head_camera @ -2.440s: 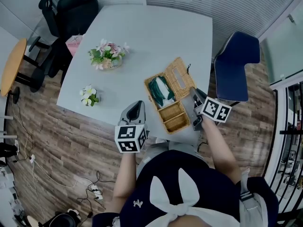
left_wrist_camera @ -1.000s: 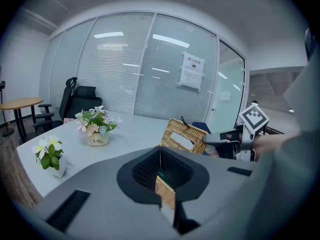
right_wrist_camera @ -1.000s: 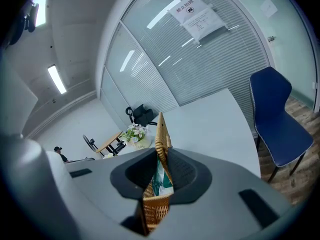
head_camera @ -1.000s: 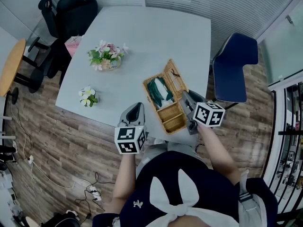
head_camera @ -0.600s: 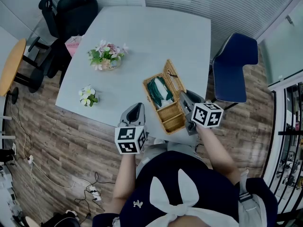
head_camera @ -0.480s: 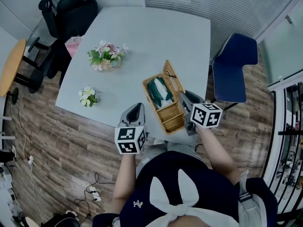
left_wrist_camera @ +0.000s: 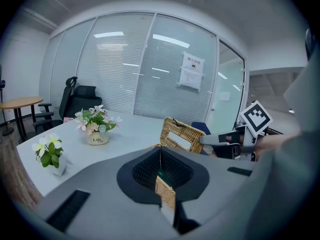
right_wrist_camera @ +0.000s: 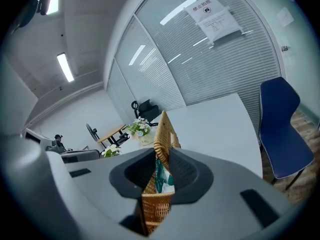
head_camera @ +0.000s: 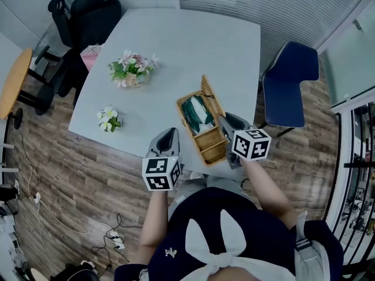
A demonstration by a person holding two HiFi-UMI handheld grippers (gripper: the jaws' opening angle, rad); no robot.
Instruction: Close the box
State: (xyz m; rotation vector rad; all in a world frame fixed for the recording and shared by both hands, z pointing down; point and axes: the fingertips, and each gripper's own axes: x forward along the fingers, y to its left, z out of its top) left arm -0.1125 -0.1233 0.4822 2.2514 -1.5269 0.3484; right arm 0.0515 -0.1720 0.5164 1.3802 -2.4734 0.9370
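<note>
A wicker box sits at the near edge of the grey table, with green-and-white cloth in its far compartment. Its wicker lid stands nearly upright on the box's right side. My right gripper is shut on the lid's free edge, and the rim sits between the right gripper's pads as the jaws ease slightly apart. My left gripper hovers left of the box, shut and holding nothing. In the left gripper view, the lid and right gripper show beyond the left gripper.
A flower pot and a small plant stand on the table's left part. A blue chair is right of the table. A black office chair and a round wooden table stand at the left.
The lid has swung up from lying flat on the box's right to nearly upright. My right gripper has moved left with it. The left gripper has stayed put.
</note>
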